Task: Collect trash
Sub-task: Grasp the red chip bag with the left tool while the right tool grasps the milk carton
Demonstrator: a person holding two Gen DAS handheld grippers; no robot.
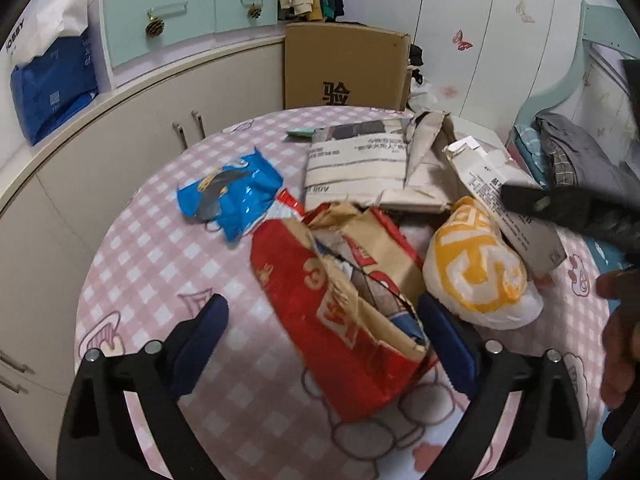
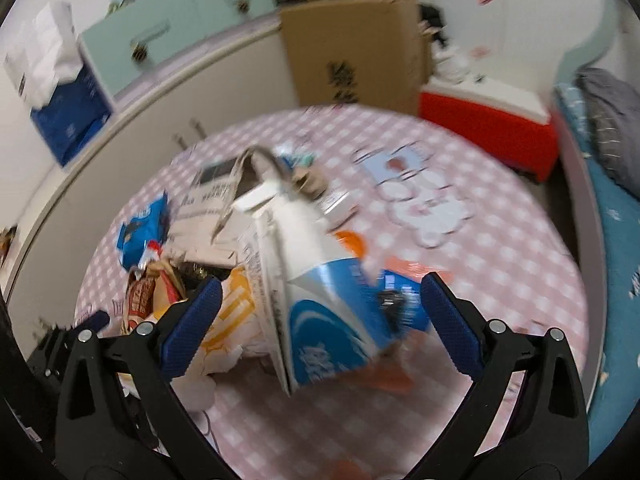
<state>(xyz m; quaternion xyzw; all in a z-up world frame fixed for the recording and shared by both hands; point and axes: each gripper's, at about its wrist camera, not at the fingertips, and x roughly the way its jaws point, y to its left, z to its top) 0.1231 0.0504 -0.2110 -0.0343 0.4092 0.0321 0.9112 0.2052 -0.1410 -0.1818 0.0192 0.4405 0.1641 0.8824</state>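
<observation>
Through my left wrist camera, my left gripper (image 1: 322, 344) has its jaws spread wide and holds nothing. The torn red paper bag (image 1: 344, 312) lies between them in the lower centre of the frame, its ripped brown mouth gaping toward the upper right. The right blue pad sits just beside its torn edge; whether it touches, I cannot tell. I judge this bag light and crushable, its paper stiff enough to hold a crease but ready to tear further. I would close across the solid red body, not on the ragged flaps. To its right lies the yellow-and-white plastic bag (image 1: 480, 276), soft and probably slippery; a bunched fold would be the place to pinch. At the centre left is the blue snack wrapper (image 1: 230, 196), thin and crinkly. Flattened cardboard (image 1: 360, 164) lies toward the upper centre, and a white carton (image 1: 504, 196) runs along the right, all on the pink checked tablecloth (image 1: 160, 248).

My right wrist camera is blurred. My right gripper (image 2: 320, 324) is also wide open, gripping nothing that I can make out. The white carton (image 2: 320, 280) with its blue print lies tilted in the middle of the frame between my jaws, apparently partly flattened. It looks light, stiff along its folds and smooth-faced, so I would clamp across a creased edge. The plastic bag (image 2: 236, 312) is at the lower left, beside my left pad.
</observation>
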